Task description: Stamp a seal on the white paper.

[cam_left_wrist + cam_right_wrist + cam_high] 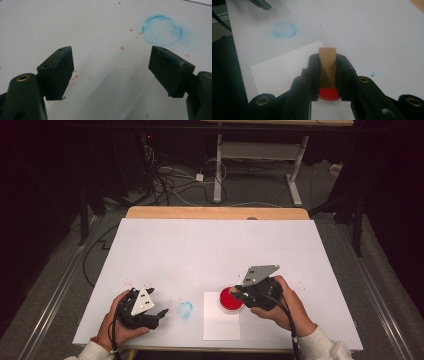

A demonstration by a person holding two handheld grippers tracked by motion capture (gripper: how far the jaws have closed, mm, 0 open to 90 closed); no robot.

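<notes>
My right gripper (327,65) is shut on a thin upright wooden block (327,58), held between the jaws directly above a round red ink pad (327,94). In the high view the red pad (230,300) sits at the top right corner of a white paper sheet (220,322), with the right gripper (240,294) over its right edge. My left gripper (159,303) rests near the table's front left; its jaws (111,72) stand wide open with nothing between them, pointing toward a blue ring stain (162,31).
The white tabletop (210,245) carries the blue ring stain (185,309) between the two hands and small red specks (122,47) near the left gripper. Beyond the far wooden edge (215,212) stand desk legs and cables on the floor.
</notes>
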